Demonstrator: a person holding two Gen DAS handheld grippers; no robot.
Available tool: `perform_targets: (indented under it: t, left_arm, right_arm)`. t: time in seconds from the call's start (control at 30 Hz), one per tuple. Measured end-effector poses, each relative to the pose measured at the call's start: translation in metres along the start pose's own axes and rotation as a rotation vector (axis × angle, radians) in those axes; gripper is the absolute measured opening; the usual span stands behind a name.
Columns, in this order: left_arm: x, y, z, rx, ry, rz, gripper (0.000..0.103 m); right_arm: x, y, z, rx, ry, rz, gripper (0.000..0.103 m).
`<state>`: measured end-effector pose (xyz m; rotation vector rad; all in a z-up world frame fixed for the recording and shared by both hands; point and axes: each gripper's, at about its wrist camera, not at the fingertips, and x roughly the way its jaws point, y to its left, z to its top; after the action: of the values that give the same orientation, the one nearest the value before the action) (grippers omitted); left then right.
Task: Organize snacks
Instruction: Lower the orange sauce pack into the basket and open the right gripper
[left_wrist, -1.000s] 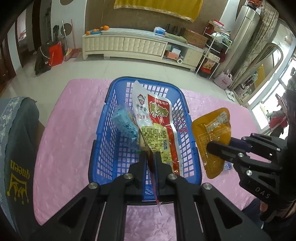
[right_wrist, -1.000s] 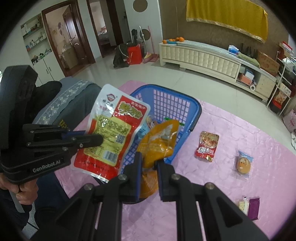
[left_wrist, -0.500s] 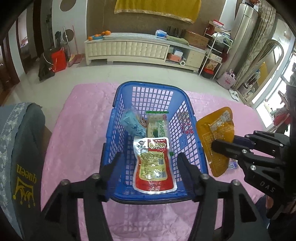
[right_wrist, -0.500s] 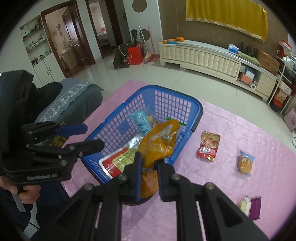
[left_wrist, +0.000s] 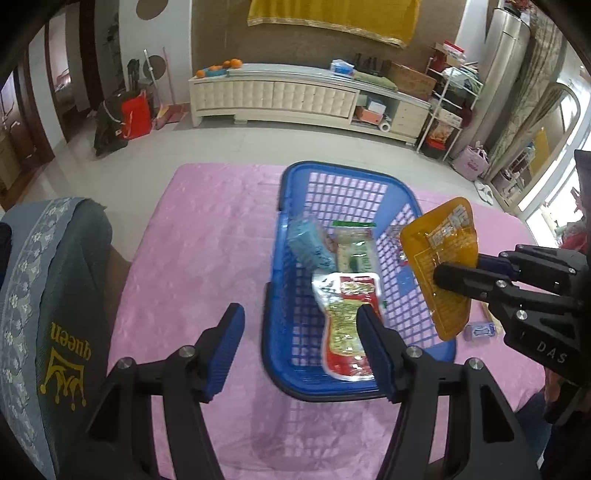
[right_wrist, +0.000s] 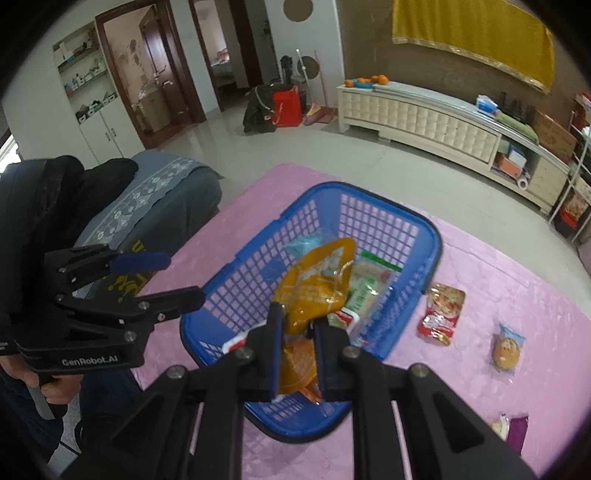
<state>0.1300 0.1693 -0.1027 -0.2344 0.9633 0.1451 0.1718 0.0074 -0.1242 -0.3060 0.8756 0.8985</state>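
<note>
A blue plastic basket (left_wrist: 284, 229) (right_wrist: 424, 232) stands on the pink tablecloth. In it lie a red snack pack (left_wrist: 345, 325), a light blue pack (left_wrist: 308, 247) and a green-and-white pack (left_wrist: 354, 254). My left gripper (left_wrist: 299, 332) is open and empty, held over the basket's near left rim; it also shows in the right wrist view (right_wrist: 177, 277). My right gripper (right_wrist: 299, 325) is shut on an orange pouch (right_wrist: 314, 284) (left_wrist: 443, 258) and holds it above the basket's right side.
On the cloth to the right of the basket lie a red pack (right_wrist: 441, 314), a round cake pack (right_wrist: 508, 349), a purple pack (right_wrist: 515, 432) and a small lilac pack (left_wrist: 480, 330). A grey chair back with "queen" (left_wrist: 55, 295) stands at the left.
My left gripper opened and dropped the red pack into the basket, then drew back and to the left. My right gripper moved the orange pouch over the basket.
</note>
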Motion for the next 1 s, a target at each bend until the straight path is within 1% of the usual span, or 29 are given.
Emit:
perform_targets:
  t: [0.23,0.47,0.7,0.73,0.77,0.8,0.83,0.87,0.9,1.0]
  left_arm:
    - [0.005,0.022,-0.007,-0.035,0.023,0.008,0.061]
    - [0.010,0.033,-0.014,-0.042,0.038,0.005,0.061]
    - [0.012,0.039,-0.018,-0.068,0.050,-0.005,0.061]
    - [0.012,0.041,-0.019,-0.069,0.051,-0.005,0.061]
    - [0.012,0.042,-0.019,-0.071,0.051,-0.004,0.061]
    - [0.011,0.043,-0.019,-0.072,0.051,-0.003,0.061]
    - [0.010,0.045,-0.019,-0.074,0.049,-0.003,0.061]
    - [0.009,0.045,-0.019,-0.076,0.048,-0.002,0.061]
    - [0.007,0.046,-0.019,-0.076,0.045,-0.004,0.061]
    - [0.004,0.045,-0.023,-0.075,0.043,-0.009,0.061]
  right_arm:
    - [0.026,0.022,0.004,-0.026,0.038,0.032,0.019]
    - [0.050,0.035,-0.004,-0.042,0.089,0.036,0.019]
    - [0.065,0.051,-0.001,-0.056,0.117,0.037,0.020]
    - [0.067,0.052,0.000,-0.058,0.122,0.038,0.023]
    - [0.069,0.054,0.001,-0.057,0.132,0.029,0.035]
    - [0.073,0.054,0.004,-0.055,0.145,0.018,0.052]
    - [0.075,0.054,0.005,-0.053,0.155,0.008,0.059]
    - [0.077,0.052,0.005,-0.050,0.164,-0.027,0.071]
    - [0.077,0.051,0.004,-0.048,0.162,-0.047,0.078]
    - [0.067,0.045,0.001,-0.014,0.134,-0.046,0.082]
